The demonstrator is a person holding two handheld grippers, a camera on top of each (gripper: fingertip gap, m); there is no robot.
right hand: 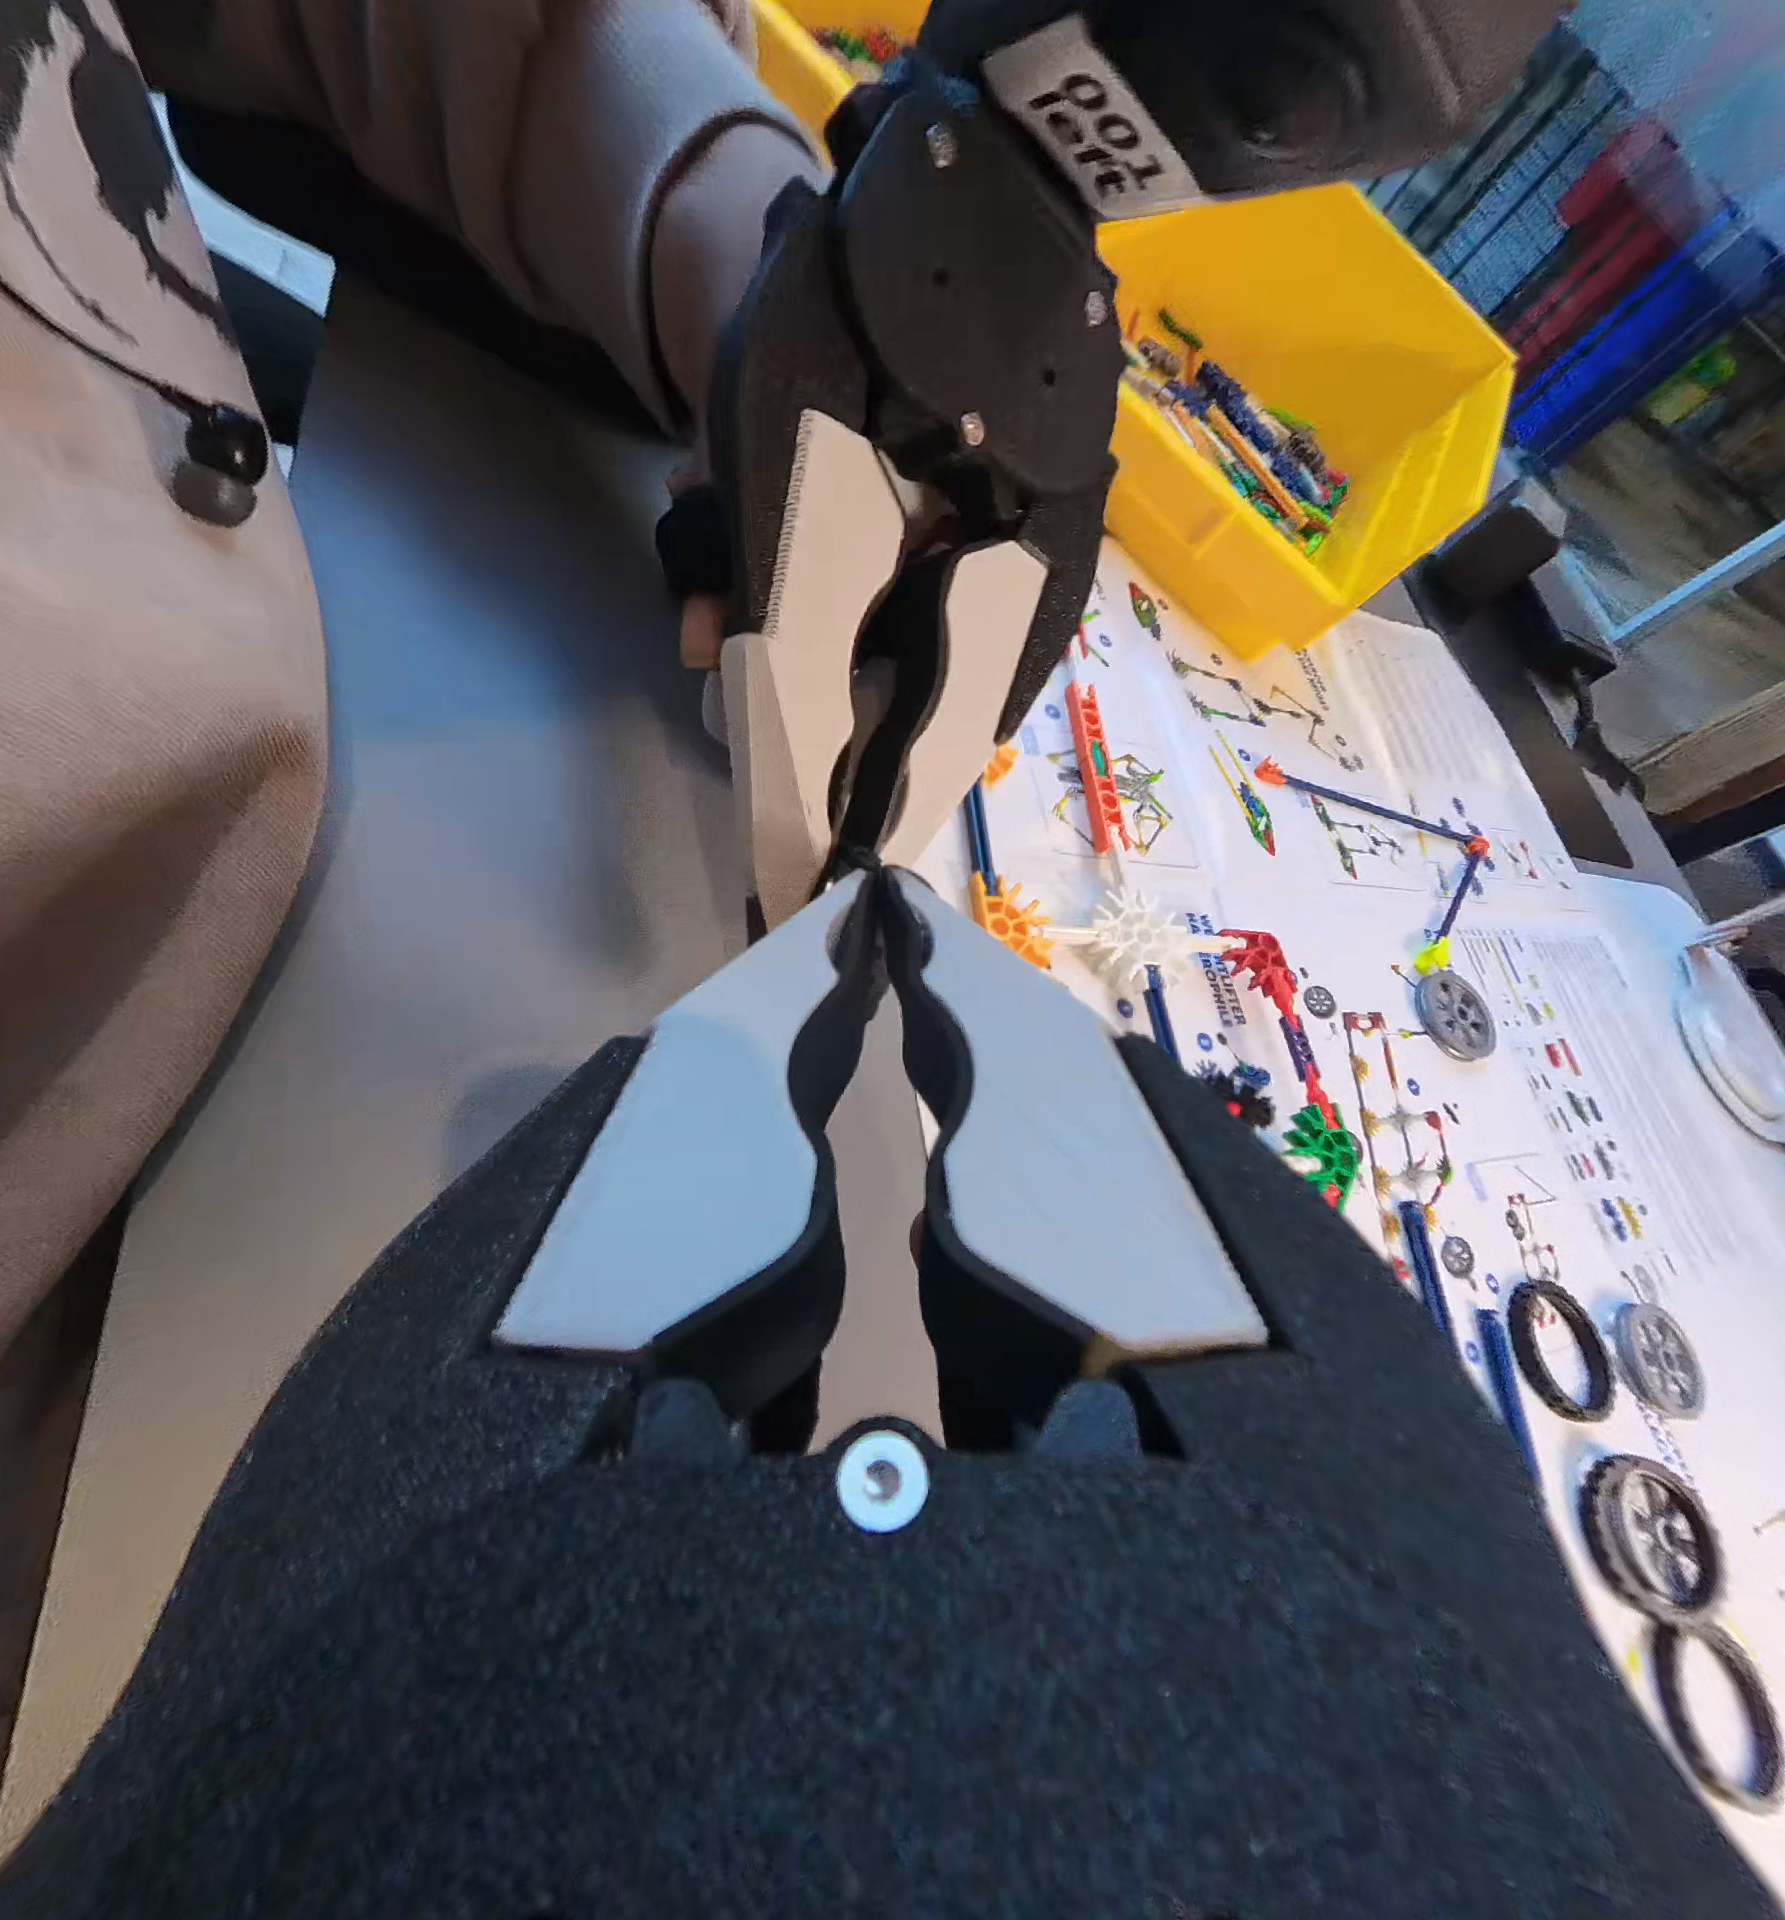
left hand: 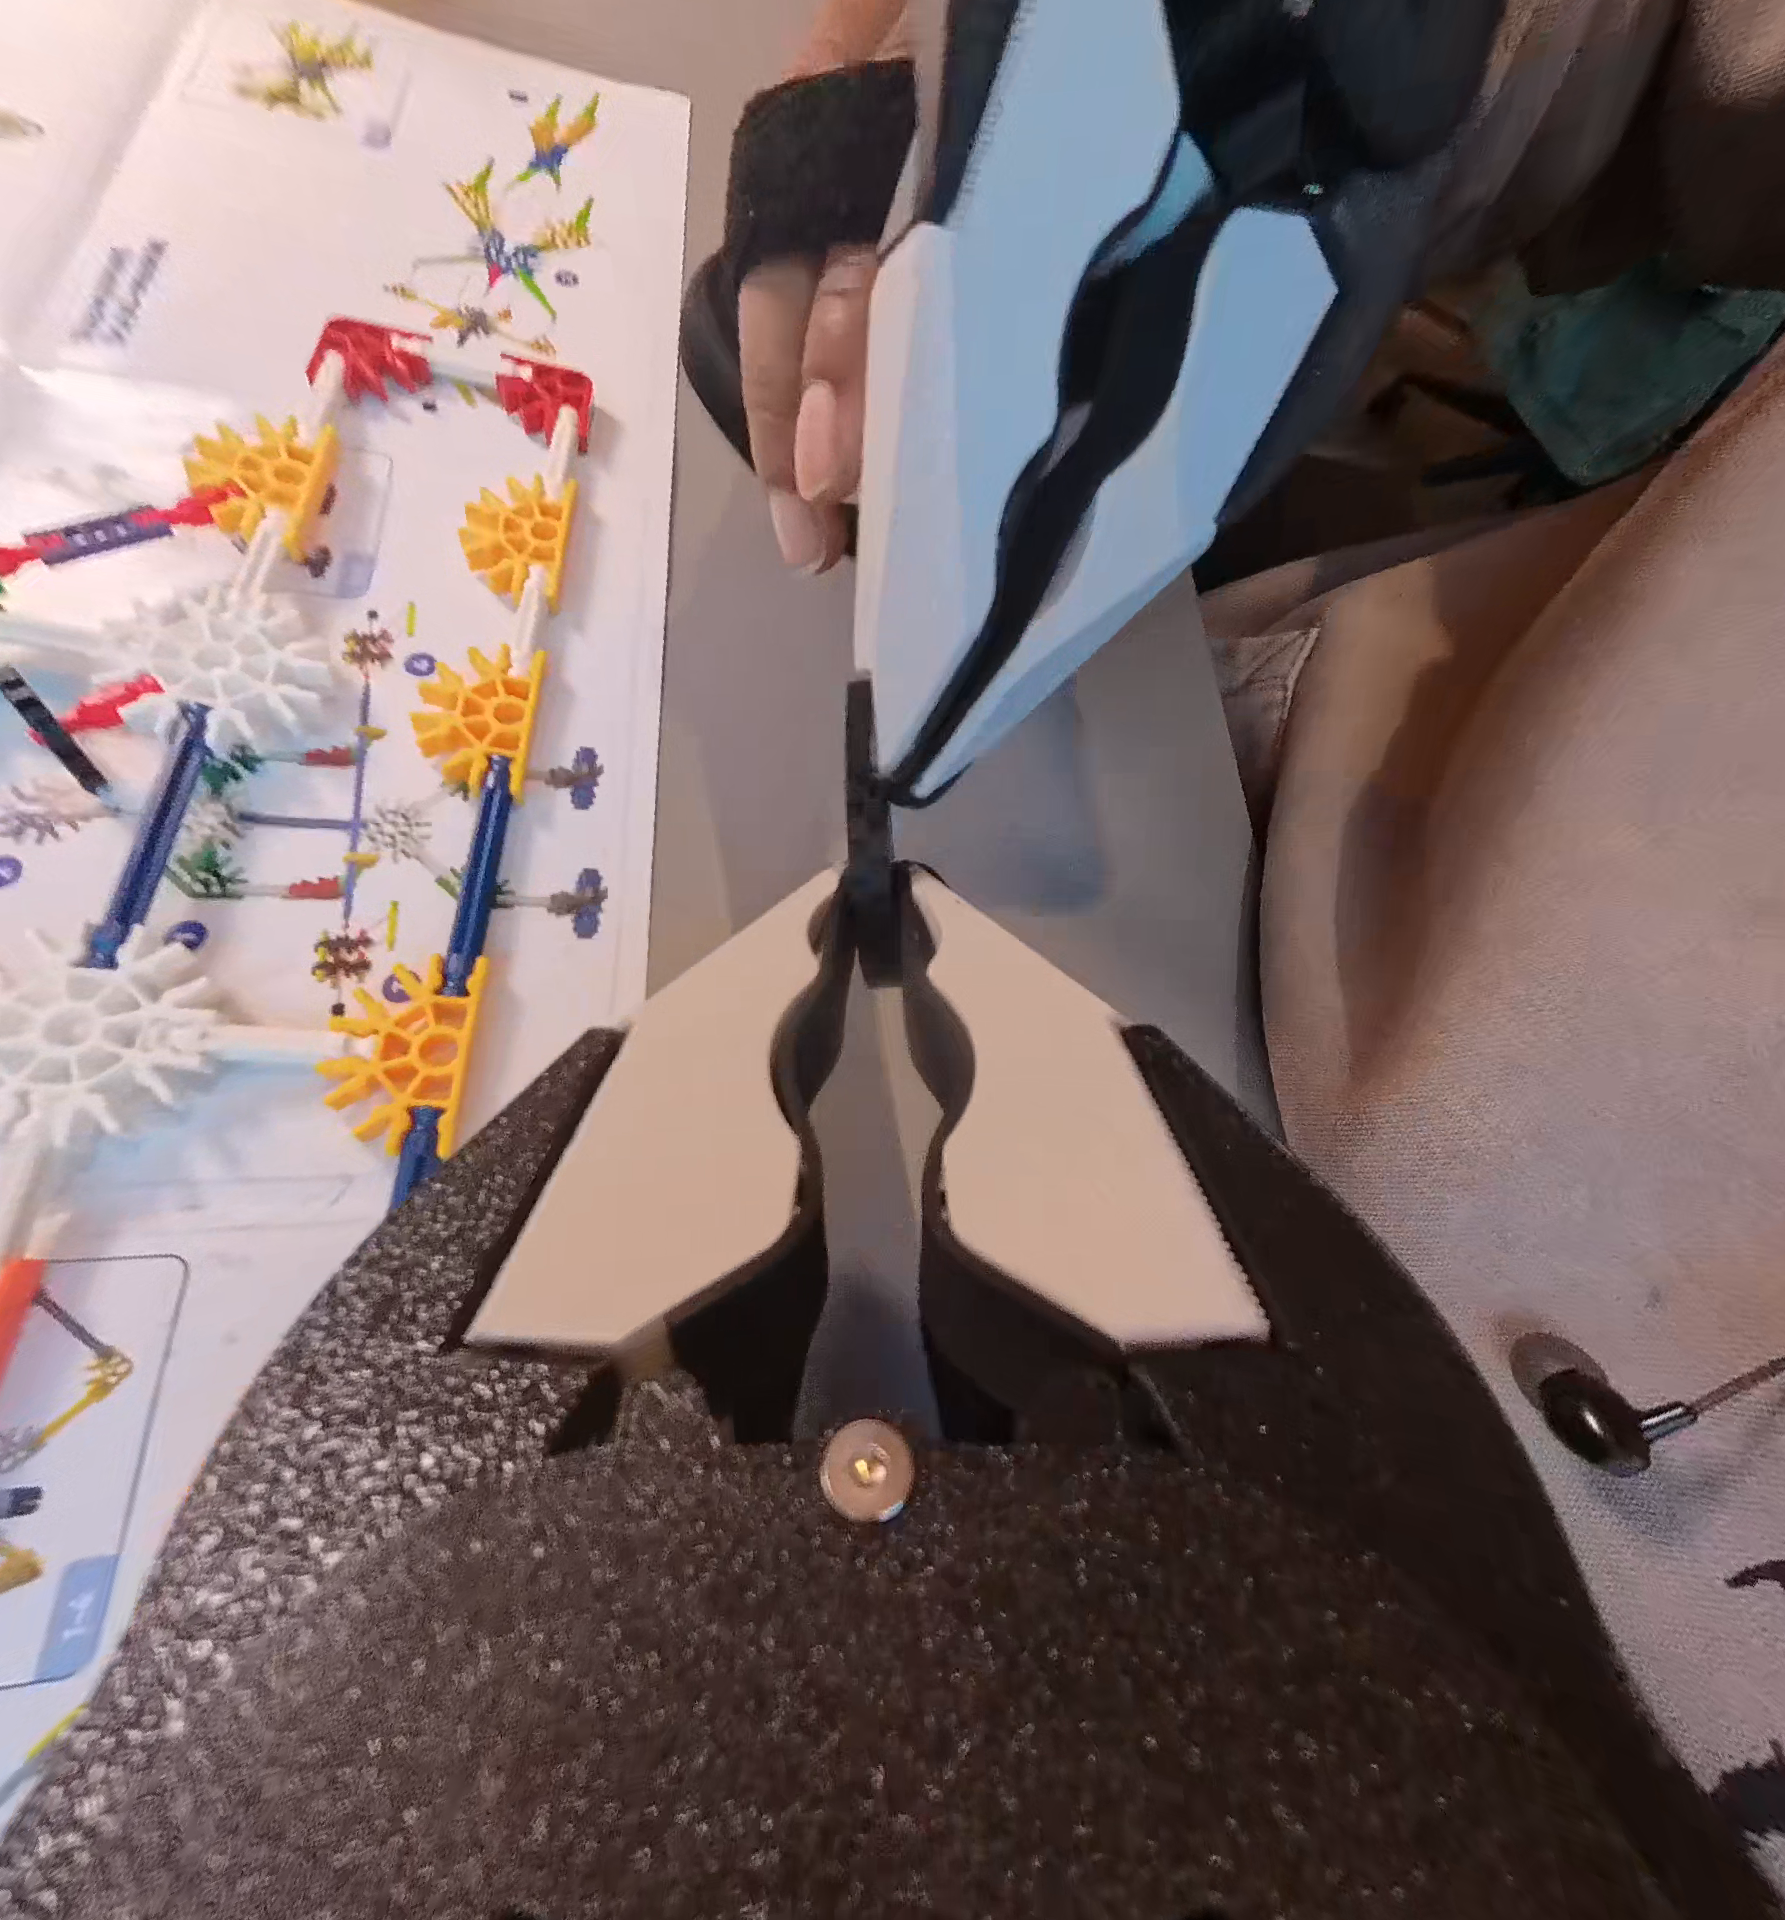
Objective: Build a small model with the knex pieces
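Observation:
My left gripper (left hand: 872, 883) and my right gripper (left hand: 893, 784) meet tip to tip above the grey table edge. Both are shut on the same small black piece (left hand: 864, 821), a short dark rod-like part, one at each end. In the right wrist view my right gripper (right hand: 875, 883) comes from below and the left gripper (right hand: 852, 847) from above, with only a sliver of the black piece (right hand: 860, 859) showing between the tips. A hand (left hand: 805, 416) in a black fingerless glove holds the right gripper.
A rod-and-connector toy build with yellow connectors (left hand: 483, 717), white snowflake connectors and blue rods lies on a white instruction sheet (left hand: 244, 260) to the left. A yellow bin (right hand: 1314, 301) of parts stands behind it. Tyres (right hand: 1558, 1351) and wheels (right hand: 1454, 1013) lie on the sheet. A person's beige-clad torso (left hand: 1594, 831) is close by. Less than 4 cm separates the two grippers' tips.

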